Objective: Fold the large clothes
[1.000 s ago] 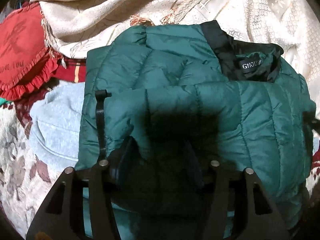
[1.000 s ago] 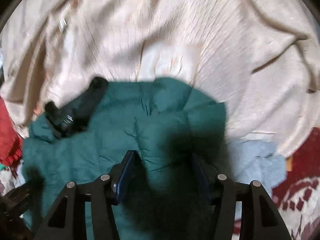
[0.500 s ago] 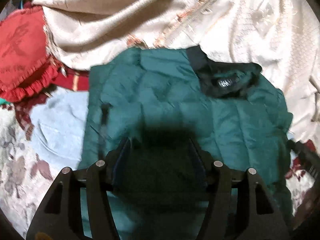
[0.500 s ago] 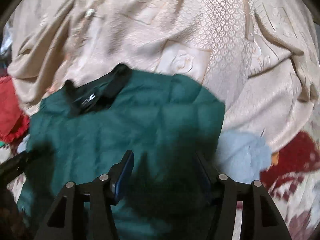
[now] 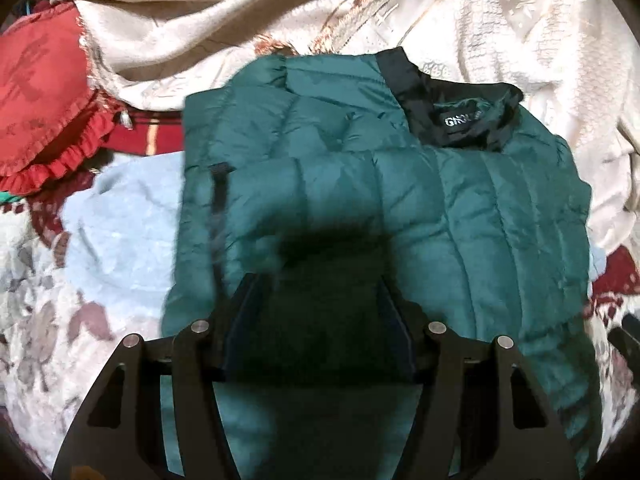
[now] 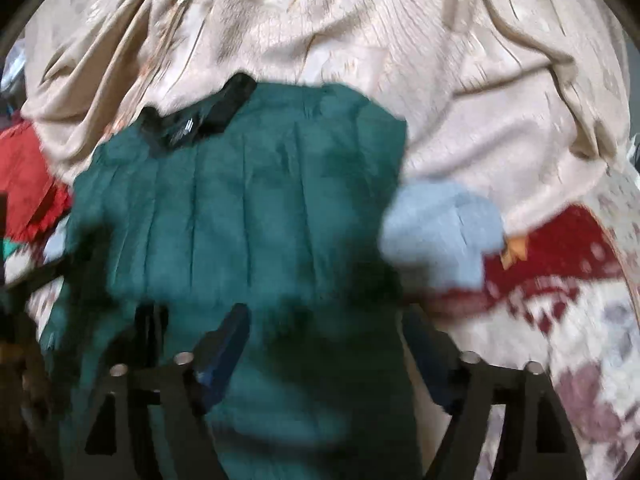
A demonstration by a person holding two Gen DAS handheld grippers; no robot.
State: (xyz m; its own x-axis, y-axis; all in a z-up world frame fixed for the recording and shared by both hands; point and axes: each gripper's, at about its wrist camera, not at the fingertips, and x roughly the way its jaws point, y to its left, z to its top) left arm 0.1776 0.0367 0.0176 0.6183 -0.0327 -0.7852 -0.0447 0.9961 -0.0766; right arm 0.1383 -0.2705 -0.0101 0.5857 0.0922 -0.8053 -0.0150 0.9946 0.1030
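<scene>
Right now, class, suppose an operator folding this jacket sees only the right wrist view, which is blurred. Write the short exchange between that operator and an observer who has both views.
Operator: The black collar of the green puffer jacket has a label. Can it be read?
Observer: Partly. The left wrist view shows white letters on the label, starting GN.
Operator: What is the red blur at my picture's left edge?
Observer: A red cushion with a frilled edge, lying beside the light blue garment.

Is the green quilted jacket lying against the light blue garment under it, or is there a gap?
Touching. In the left wrist view the green quilted jacket overlaps the light blue garment, its left edge lying directly on it with no visible gap.
</scene>
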